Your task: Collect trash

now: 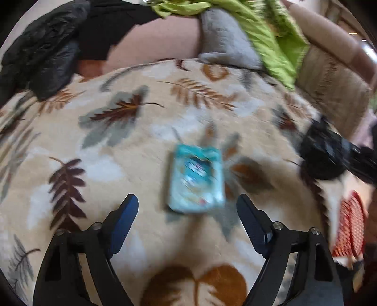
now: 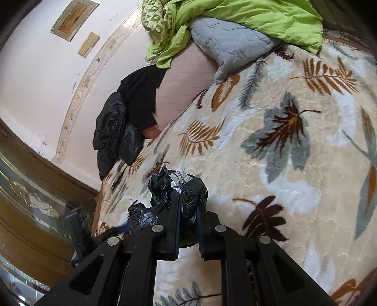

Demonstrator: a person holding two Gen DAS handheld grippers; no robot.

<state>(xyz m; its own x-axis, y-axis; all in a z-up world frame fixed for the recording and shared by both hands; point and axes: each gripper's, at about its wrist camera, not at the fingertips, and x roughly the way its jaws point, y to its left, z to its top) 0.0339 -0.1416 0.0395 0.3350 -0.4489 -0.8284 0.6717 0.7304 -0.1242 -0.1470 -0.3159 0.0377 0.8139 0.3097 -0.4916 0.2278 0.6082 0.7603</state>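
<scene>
A light blue packet (image 1: pixel 196 179) lies flat on the leaf-patterned blanket (image 1: pixel 132 146), blurred by motion. My left gripper (image 1: pixel 187 207) is open just above it, its fingers wide apart and the packet's near end between the tips. My right gripper (image 2: pixel 188 200) is shut on a crumpled black plastic bag (image 2: pixel 174 190) with a scrap of white paper showing at its top. That bag and gripper also show in the left wrist view (image 1: pixel 327 153) at the right, over the blanket.
A second black plastic bag (image 1: pixel 44 54) lies at the blanket's far left edge, also in the right wrist view (image 2: pixel 113 134). A grey pillow (image 2: pixel 226 40) and green bedding (image 2: pixel 247 16) lie at the head. A red-and-white patterned item (image 1: pixel 351 226) is at the right.
</scene>
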